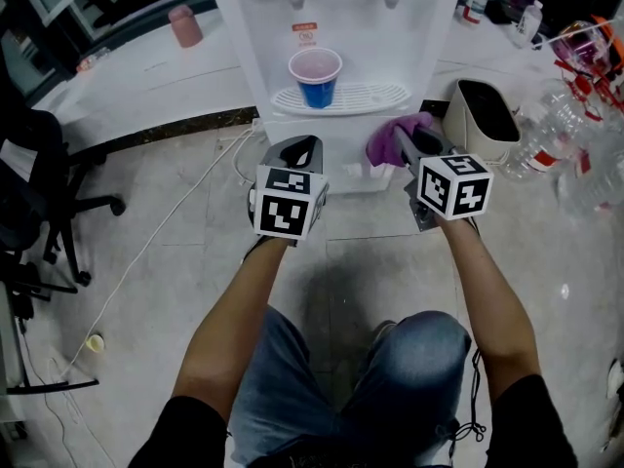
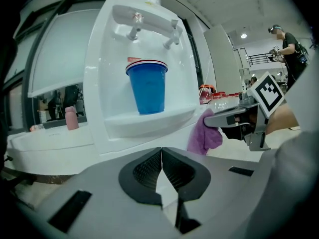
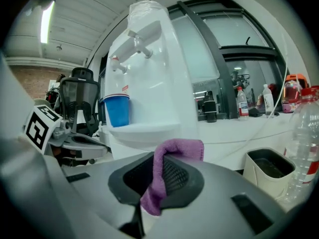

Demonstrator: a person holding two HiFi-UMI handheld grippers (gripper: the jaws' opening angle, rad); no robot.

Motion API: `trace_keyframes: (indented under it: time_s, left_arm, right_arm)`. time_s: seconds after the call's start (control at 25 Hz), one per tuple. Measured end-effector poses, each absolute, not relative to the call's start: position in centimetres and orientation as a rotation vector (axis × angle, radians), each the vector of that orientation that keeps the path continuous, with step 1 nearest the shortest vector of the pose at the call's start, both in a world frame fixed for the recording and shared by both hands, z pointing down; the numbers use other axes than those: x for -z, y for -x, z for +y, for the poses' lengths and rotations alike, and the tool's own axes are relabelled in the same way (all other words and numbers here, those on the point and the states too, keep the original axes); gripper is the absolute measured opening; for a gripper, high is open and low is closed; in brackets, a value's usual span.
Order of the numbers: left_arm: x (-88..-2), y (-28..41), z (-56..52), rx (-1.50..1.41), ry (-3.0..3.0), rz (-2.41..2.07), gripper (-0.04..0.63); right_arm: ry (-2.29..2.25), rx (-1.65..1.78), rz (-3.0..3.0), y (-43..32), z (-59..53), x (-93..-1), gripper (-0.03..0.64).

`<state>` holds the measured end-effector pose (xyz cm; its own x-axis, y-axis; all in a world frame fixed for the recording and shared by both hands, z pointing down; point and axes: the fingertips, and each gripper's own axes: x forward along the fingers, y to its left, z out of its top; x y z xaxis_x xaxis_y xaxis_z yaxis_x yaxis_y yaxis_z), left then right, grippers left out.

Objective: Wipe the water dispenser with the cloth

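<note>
The white water dispenser (image 1: 341,27) stands in front of me, with a blue cup (image 1: 316,76) on its drip tray (image 1: 380,96). My right gripper (image 1: 402,142) is shut on a purple cloth (image 1: 395,136), held low before the dispenser's lower front at the right. In the right gripper view the cloth (image 3: 167,171) hangs between the jaws, with the dispenser (image 3: 159,83) and cup (image 3: 118,110) beyond. My left gripper (image 1: 304,152) hangs shut and empty just left of it. The left gripper view shows the dispenser (image 2: 129,63), the cup (image 2: 148,88) and the cloth (image 2: 203,136).
A cream bin (image 1: 483,120) stands right of the dispenser, with plastic bottles (image 1: 546,144) beyond it. A white cable (image 1: 166,222) runs over the tiled floor at left. An office chair (image 1: 39,193) sits far left. A pink bottle (image 1: 185,25) stands on the counter.
</note>
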<state>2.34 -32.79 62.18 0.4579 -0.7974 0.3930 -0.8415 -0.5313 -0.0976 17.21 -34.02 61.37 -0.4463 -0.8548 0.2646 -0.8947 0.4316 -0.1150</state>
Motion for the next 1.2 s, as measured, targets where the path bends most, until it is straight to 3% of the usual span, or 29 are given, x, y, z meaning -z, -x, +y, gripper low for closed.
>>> trace_keyframes:
  time_s: [0.56, 1.2]
  left_arm:
    - [-64.6, 4.8, -30.8, -0.568, -2.488, -1.547, 0.026]
    - [-68.1, 9.6, -29.0, -0.527, -2.391, -1.604, 0.026]
  right_arm:
    - [-1.268, -0.311, -2.673, -4.8, -32.0, -62.6, 0.032]
    - [-1.155, -0.460, -2.665, 5.1, -33.4, -73.3, 0.032]
